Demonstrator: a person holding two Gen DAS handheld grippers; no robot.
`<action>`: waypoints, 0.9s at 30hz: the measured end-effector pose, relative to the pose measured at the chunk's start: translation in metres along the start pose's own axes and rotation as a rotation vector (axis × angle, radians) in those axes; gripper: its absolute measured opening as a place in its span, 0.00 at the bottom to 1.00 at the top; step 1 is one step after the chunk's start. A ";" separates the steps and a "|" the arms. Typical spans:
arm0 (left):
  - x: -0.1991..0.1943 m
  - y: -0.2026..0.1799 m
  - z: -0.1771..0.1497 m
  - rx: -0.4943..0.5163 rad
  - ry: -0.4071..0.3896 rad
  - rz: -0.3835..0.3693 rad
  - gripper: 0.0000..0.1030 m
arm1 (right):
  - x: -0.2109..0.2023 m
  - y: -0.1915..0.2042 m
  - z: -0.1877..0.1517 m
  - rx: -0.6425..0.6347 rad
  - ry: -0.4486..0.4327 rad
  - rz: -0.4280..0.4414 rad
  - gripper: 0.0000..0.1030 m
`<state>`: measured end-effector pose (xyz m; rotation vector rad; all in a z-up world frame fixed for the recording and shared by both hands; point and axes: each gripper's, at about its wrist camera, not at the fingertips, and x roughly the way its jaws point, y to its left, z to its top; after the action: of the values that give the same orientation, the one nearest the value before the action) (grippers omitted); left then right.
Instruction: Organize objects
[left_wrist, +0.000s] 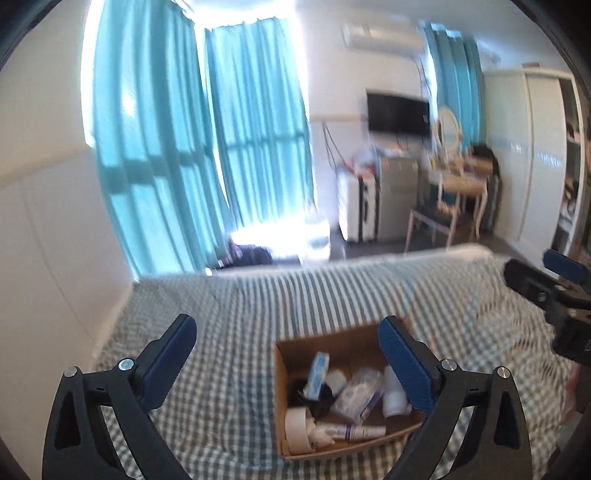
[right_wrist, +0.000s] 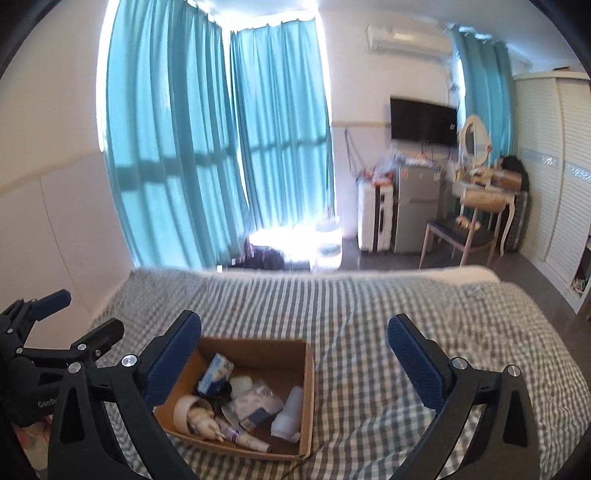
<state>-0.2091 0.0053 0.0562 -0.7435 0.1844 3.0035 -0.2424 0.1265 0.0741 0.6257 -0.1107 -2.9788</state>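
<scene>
A brown cardboard box (left_wrist: 295, 369) sits on the checked bed. It holds a blue-white carton (left_wrist: 318, 373), a tape roll (left_wrist: 297, 430), a white tube (left_wrist: 354, 431), a clear packet and a white bottle. My left gripper (left_wrist: 288, 332) is open and empty, above the bed, with the box near its right finger. The box also shows in the right wrist view (right_wrist: 308, 373), near the left finger of my right gripper (right_wrist: 295, 328), which is open and empty. The left gripper shows at the left edge of that view (right_wrist: 70, 314), and the right gripper shows at the right edge of the left wrist view (left_wrist: 543, 273).
The grey-white checked bedspread (right_wrist: 406, 314) covers the bed. A padded wall (right_wrist: 55, 206) runs along the left. Beyond the bed are teal curtains (right_wrist: 221, 147), a suitcase, a small fridge (right_wrist: 415, 206), a chair, a dressing table and a wardrobe (right_wrist: 554, 166).
</scene>
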 end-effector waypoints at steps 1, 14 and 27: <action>-0.011 0.003 0.004 -0.009 -0.026 0.011 0.99 | -0.015 0.000 0.006 0.001 -0.030 0.004 0.99; -0.113 -0.008 -0.011 -0.093 -0.279 0.099 1.00 | -0.108 -0.001 -0.040 -0.068 -0.283 -0.084 1.00; -0.085 -0.015 -0.090 -0.103 -0.218 0.154 1.00 | -0.050 -0.003 -0.125 -0.100 -0.121 -0.146 1.00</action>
<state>-0.0915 0.0078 0.0150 -0.4201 0.0820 3.2325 -0.1466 0.1280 -0.0200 0.4608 0.0782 -3.1385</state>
